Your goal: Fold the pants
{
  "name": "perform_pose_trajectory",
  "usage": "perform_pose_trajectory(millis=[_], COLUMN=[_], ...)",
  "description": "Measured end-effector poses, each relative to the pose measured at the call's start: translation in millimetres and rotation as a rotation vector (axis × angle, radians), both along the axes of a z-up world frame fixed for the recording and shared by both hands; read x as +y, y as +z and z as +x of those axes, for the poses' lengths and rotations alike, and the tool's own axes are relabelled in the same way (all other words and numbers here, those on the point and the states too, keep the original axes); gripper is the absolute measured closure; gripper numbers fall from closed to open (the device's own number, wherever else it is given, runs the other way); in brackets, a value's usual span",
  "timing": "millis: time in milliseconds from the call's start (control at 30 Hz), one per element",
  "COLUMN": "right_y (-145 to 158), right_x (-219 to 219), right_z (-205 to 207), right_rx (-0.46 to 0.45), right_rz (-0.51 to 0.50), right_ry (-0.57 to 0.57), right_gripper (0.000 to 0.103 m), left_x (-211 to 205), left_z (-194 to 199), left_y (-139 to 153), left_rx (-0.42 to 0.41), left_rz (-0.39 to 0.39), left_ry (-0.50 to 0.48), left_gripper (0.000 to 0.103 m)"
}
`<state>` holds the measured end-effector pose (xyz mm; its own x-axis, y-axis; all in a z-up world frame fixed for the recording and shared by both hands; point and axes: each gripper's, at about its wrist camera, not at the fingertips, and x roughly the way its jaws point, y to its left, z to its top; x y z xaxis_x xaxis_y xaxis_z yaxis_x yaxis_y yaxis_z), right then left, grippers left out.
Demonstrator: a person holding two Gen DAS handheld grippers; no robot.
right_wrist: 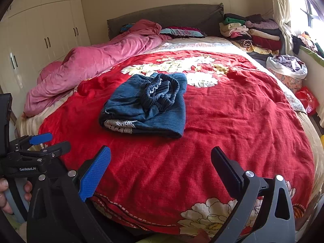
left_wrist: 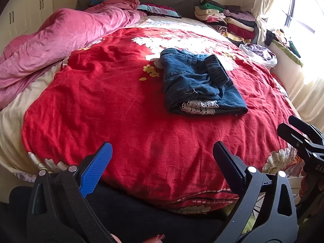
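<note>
Blue denim pants [left_wrist: 200,83] lie folded in a compact bundle on the red flowered bedspread [left_wrist: 121,105], with the dark elastic waistband on top and white lace trim at the near edge. They also show in the right wrist view [right_wrist: 145,105]. My left gripper [left_wrist: 162,162] is open and empty, held back near the foot of the bed, well short of the pants. My right gripper [right_wrist: 161,166] is open and empty too, beside the left one. The right gripper also shows at the right edge of the left wrist view [left_wrist: 303,135], and the left gripper at the left edge of the right wrist view [right_wrist: 40,143].
A rumpled pink duvet [left_wrist: 60,40] lies along the bed's left side. Stacks of folded clothes [left_wrist: 228,18] sit by the headboard at the right. A bag of laundry [right_wrist: 287,66] stands at the bed's right edge near the window. White wardrobes [right_wrist: 40,32] line the left wall.
</note>
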<state>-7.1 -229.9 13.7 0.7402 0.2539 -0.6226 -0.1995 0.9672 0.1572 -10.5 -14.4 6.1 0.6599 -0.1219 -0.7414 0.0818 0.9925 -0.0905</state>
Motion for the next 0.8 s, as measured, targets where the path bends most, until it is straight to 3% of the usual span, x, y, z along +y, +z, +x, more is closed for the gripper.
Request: perform_pose_trajectory(millis=[800], right_y=[-7.9], right_x=[-4.9], right_z=[4.2], right_rx=[0.018], right_rz=[-0.018], right_ry=[-0.027], right_gripper=[0.004], left_x=[3.1], left_z=[3.7], left_y=[-9.6], left_rx=[0.032], left_rz=[0.023], left_ry=[0.016], left_gripper=[0.010])
